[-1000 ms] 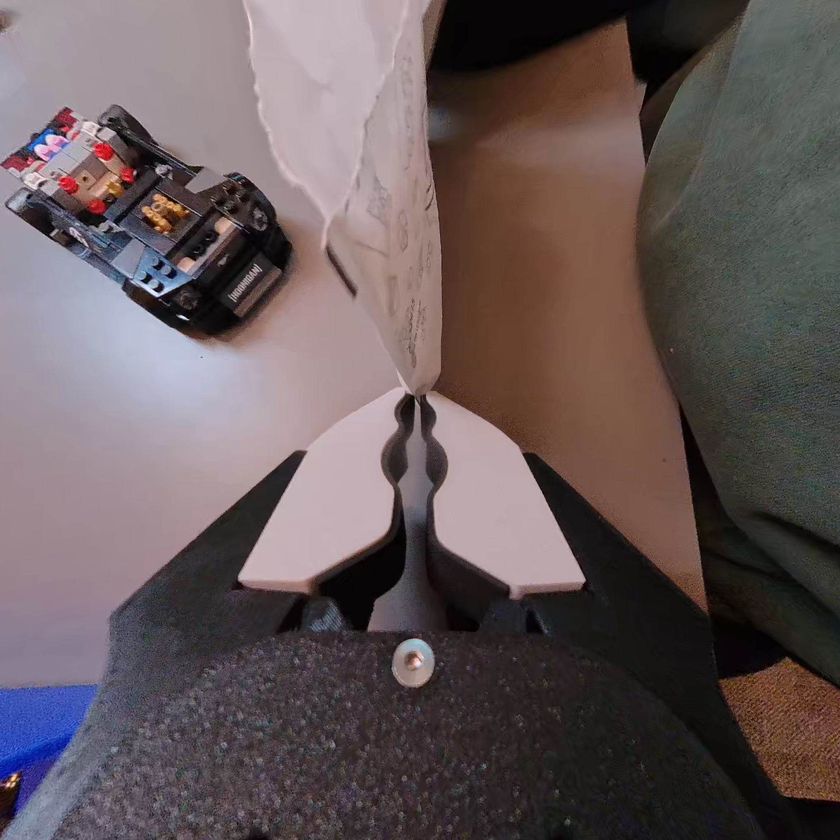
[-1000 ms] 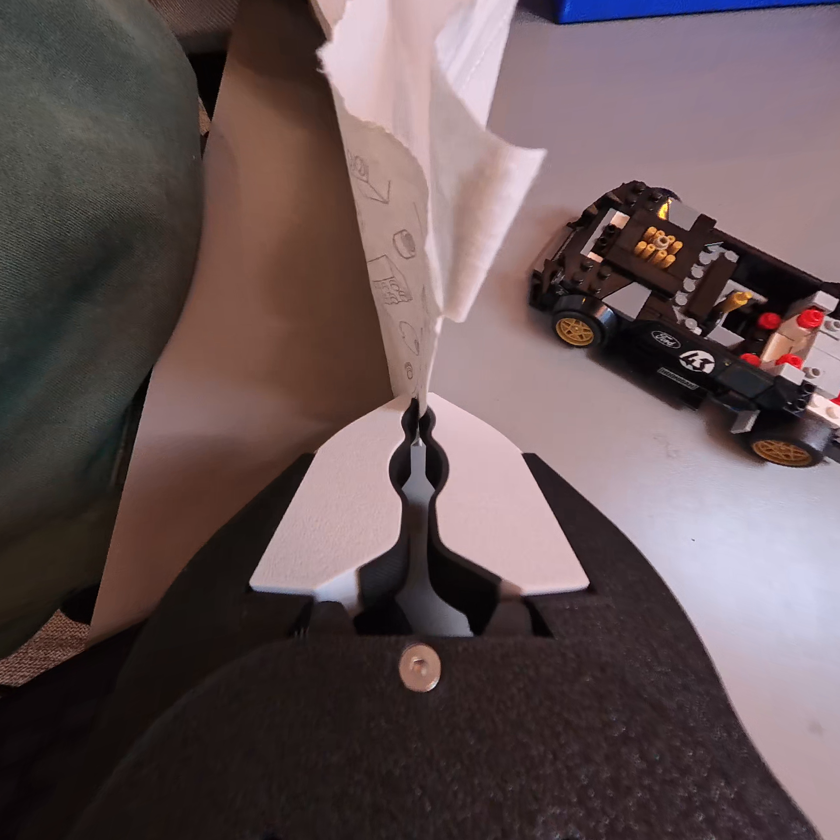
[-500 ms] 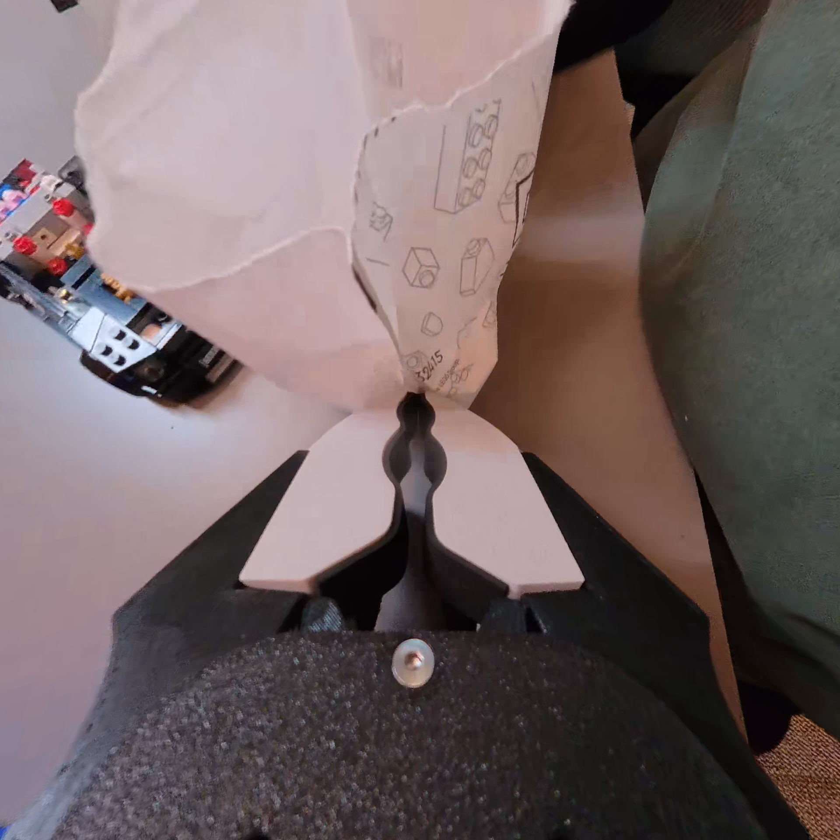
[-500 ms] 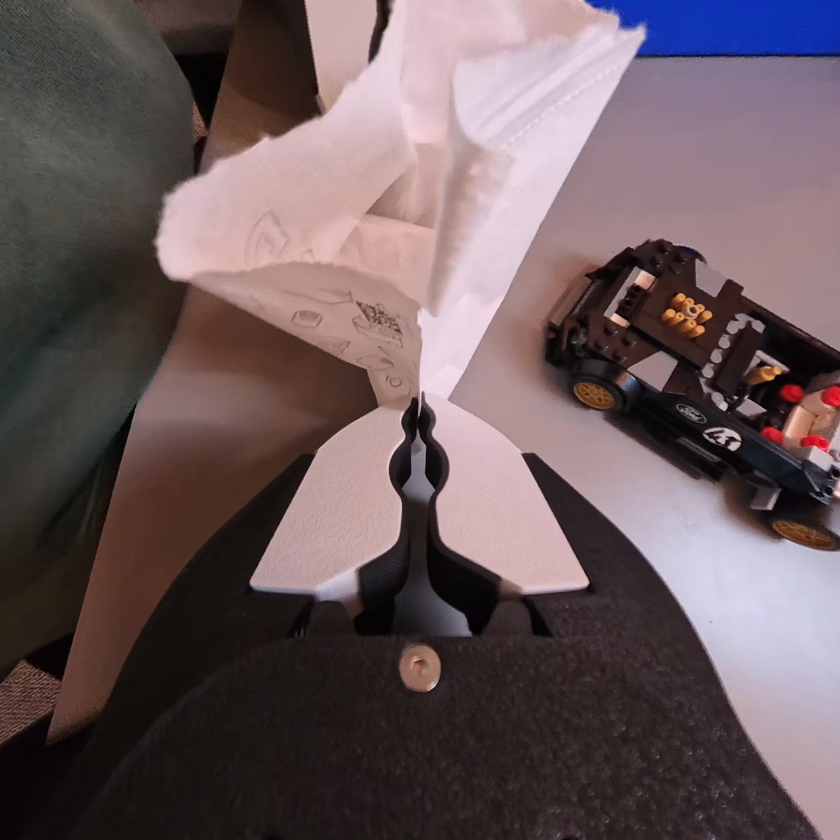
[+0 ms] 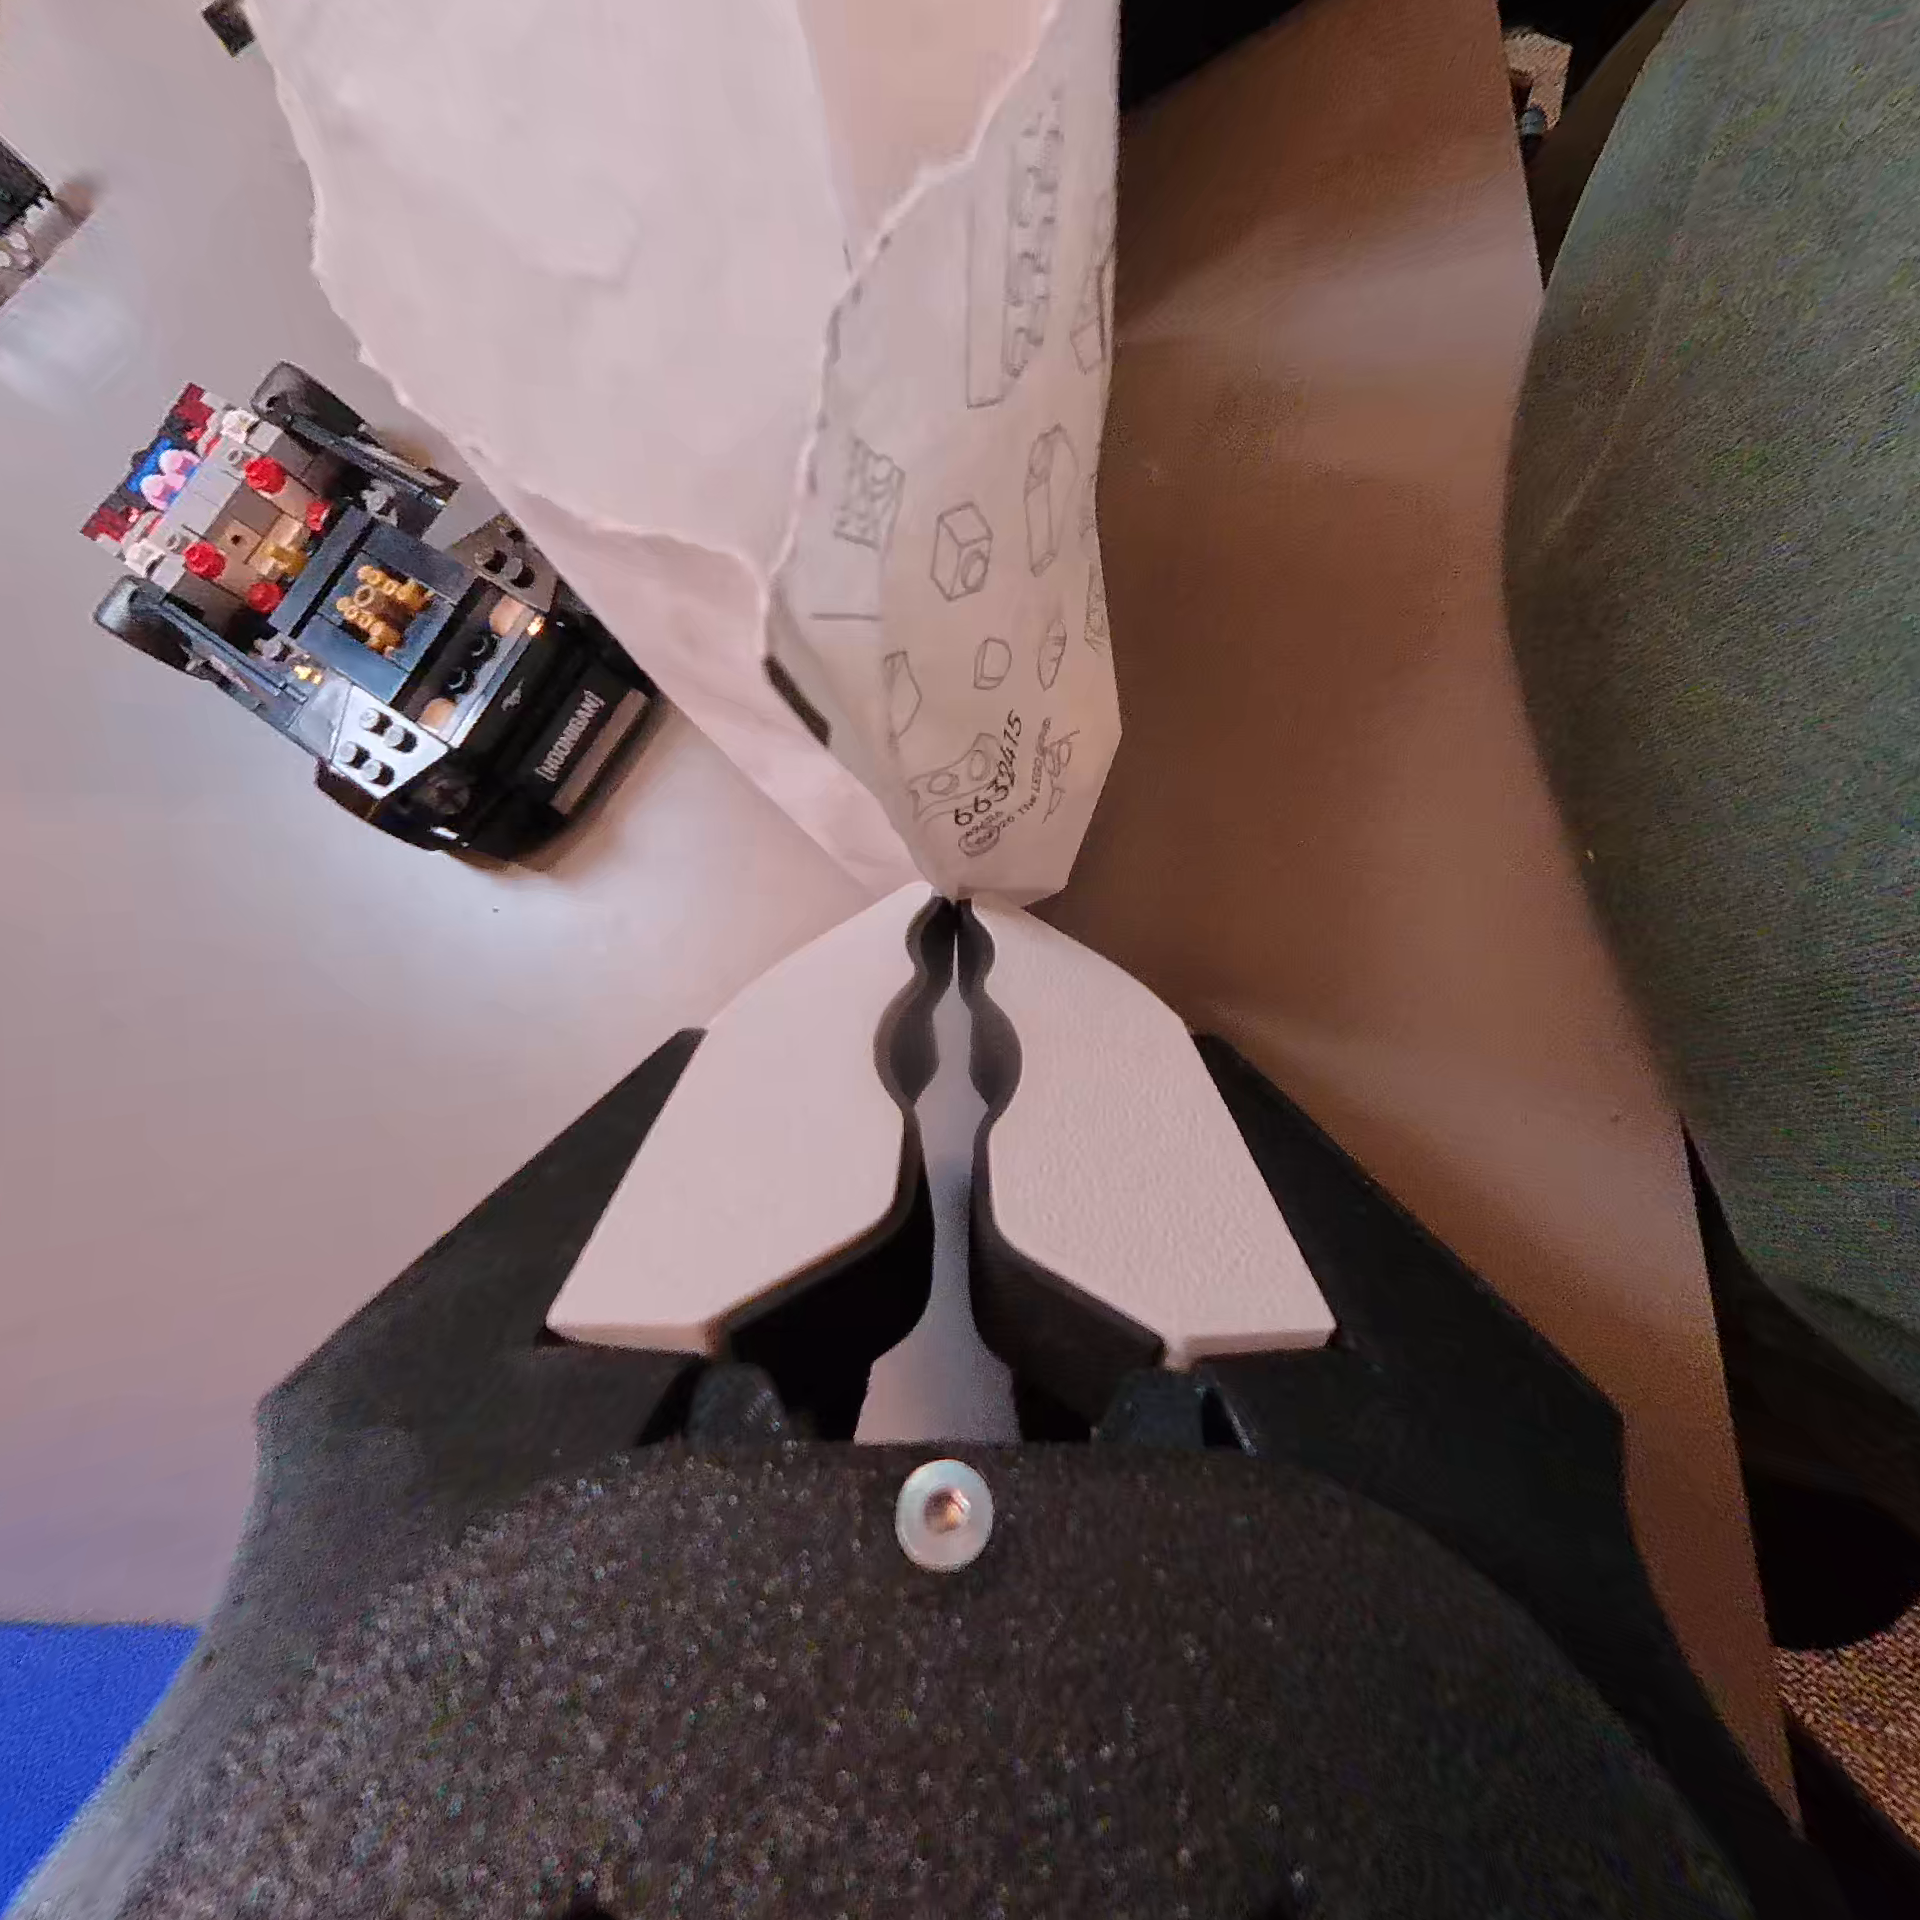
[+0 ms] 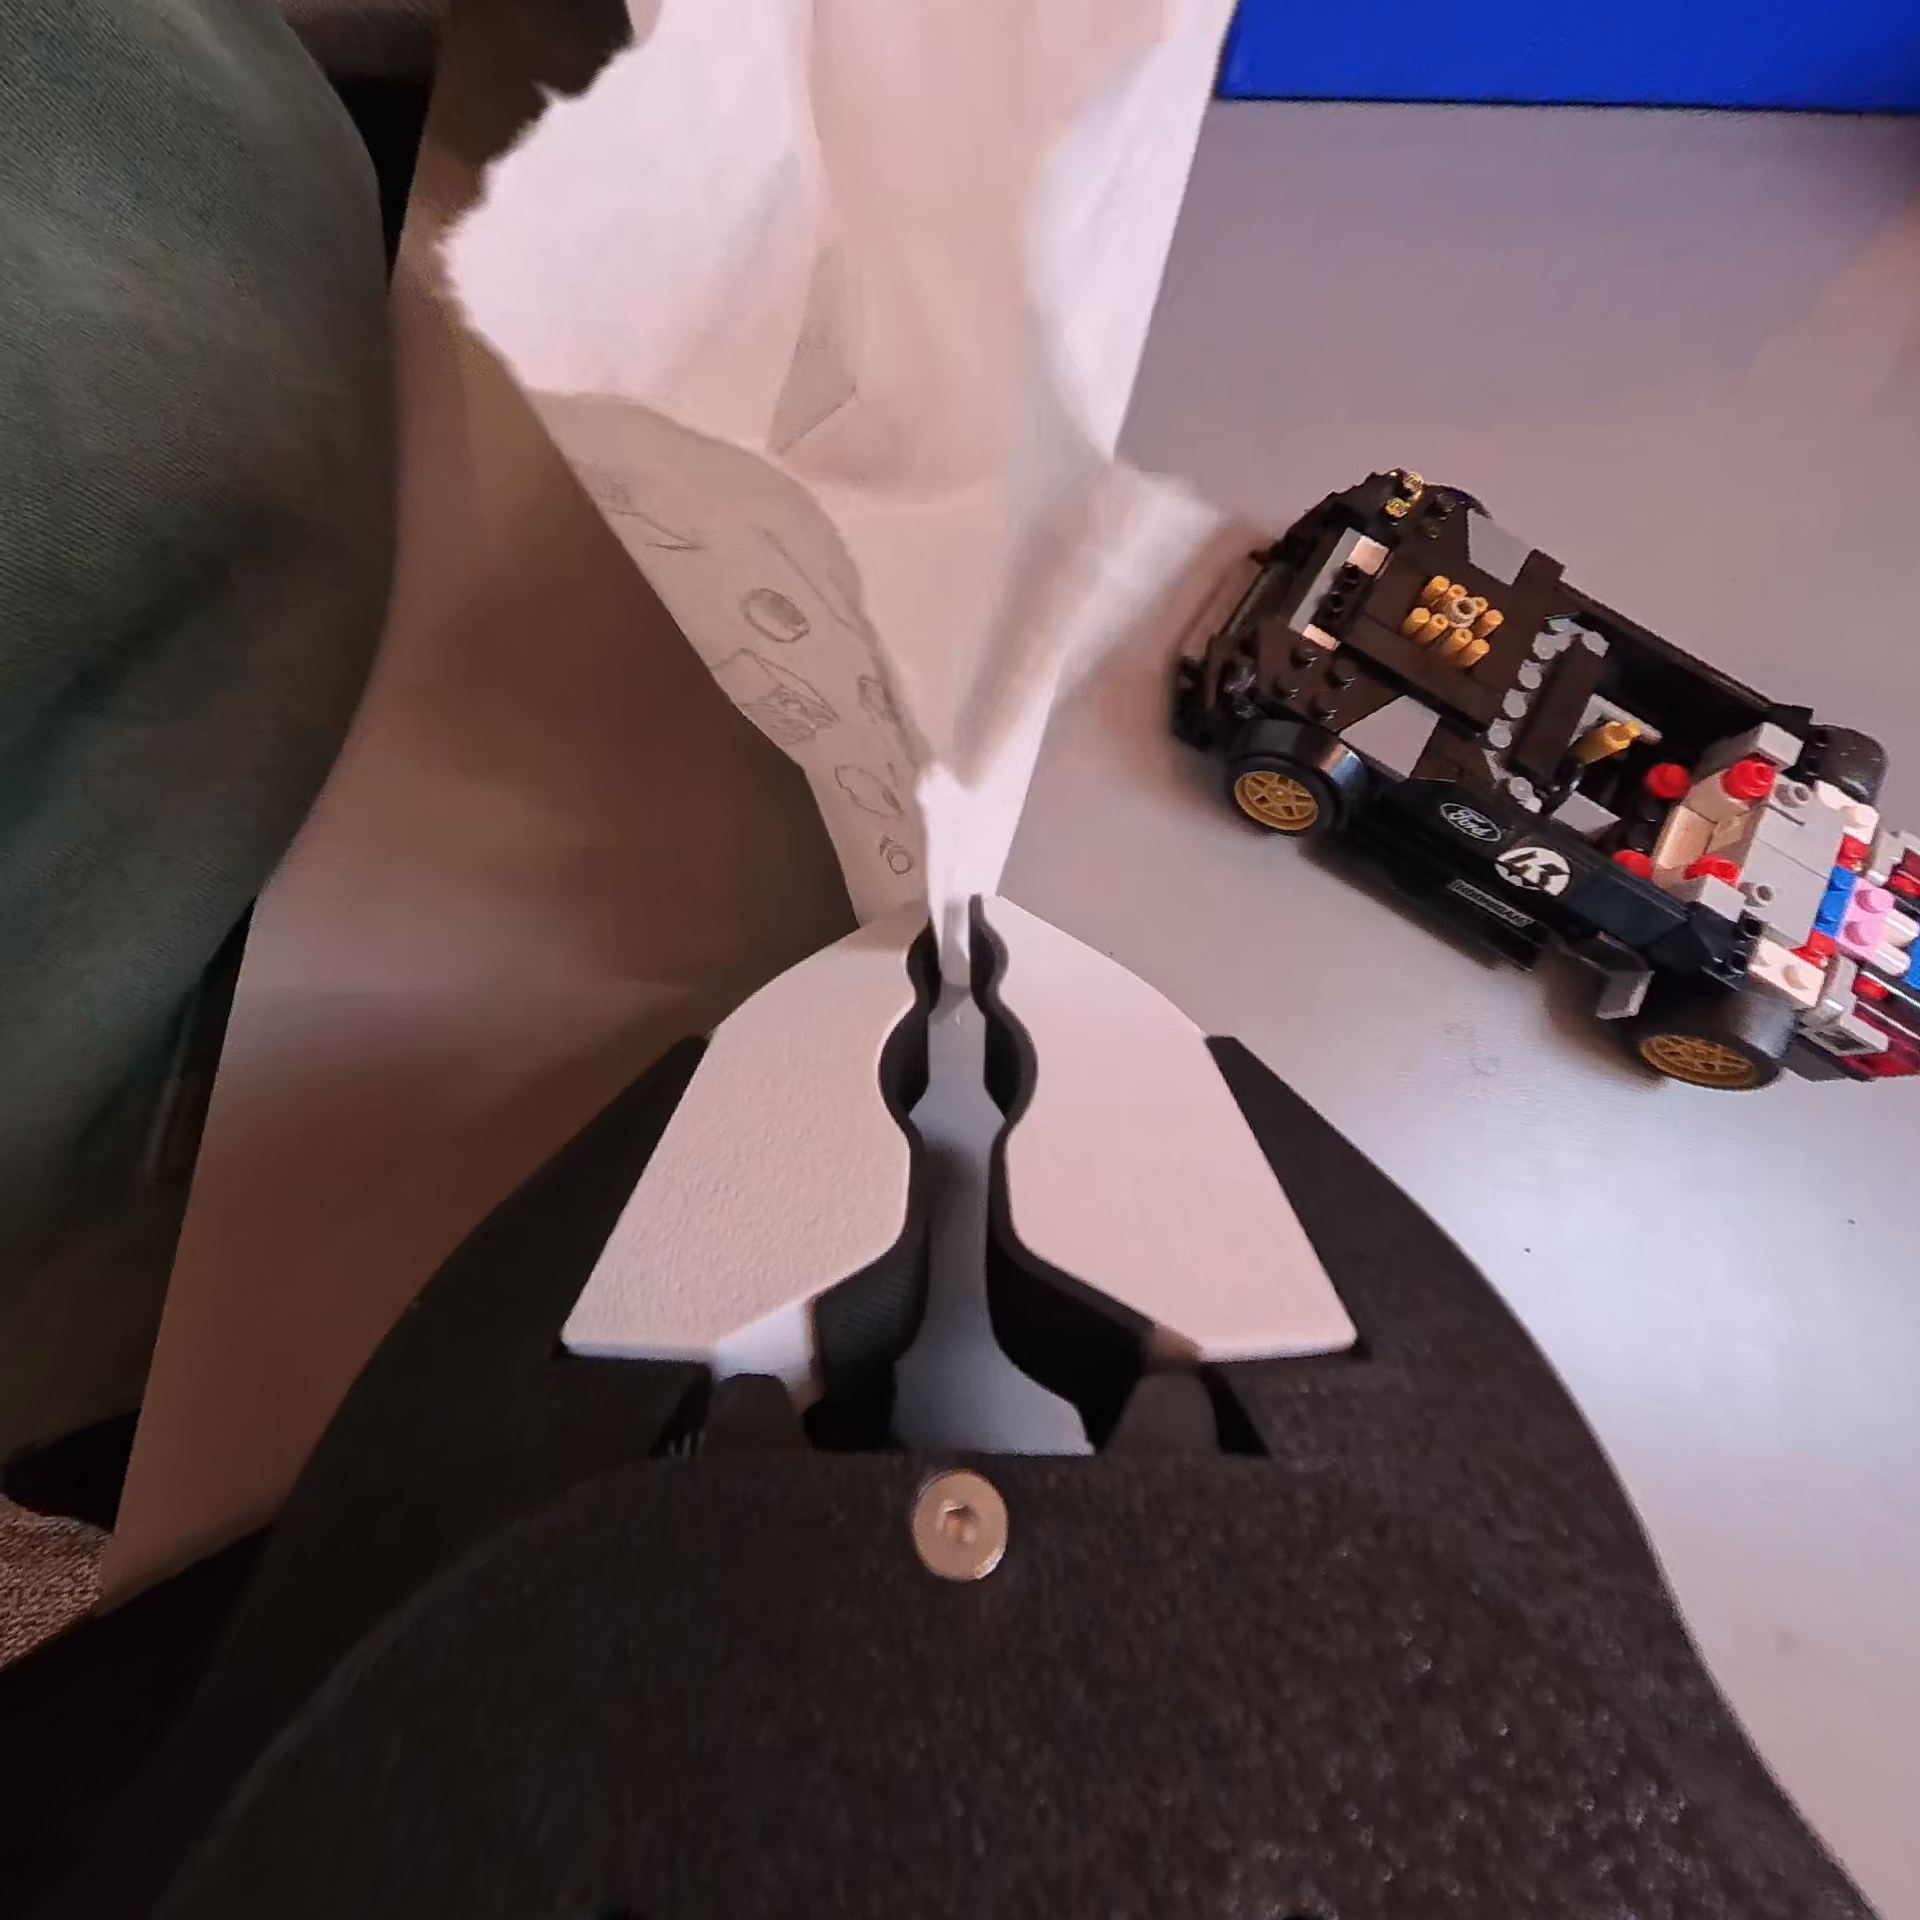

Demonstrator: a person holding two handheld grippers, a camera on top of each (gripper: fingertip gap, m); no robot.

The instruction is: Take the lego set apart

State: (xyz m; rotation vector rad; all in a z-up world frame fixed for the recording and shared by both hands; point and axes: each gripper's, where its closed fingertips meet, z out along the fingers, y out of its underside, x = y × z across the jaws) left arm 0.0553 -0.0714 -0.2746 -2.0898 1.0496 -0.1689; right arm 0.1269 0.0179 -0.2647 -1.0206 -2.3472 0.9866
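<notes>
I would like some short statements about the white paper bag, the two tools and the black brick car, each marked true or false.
1. The left tool is shut on the white paper bag with printed brick drawings. True.
2. The right tool is wide open and empty. False: it pinches the same bag.
3. The black brick car with gold wheels stands on the grey table. True.
4. A tool touches the car. False: both are apart from it.
</notes>
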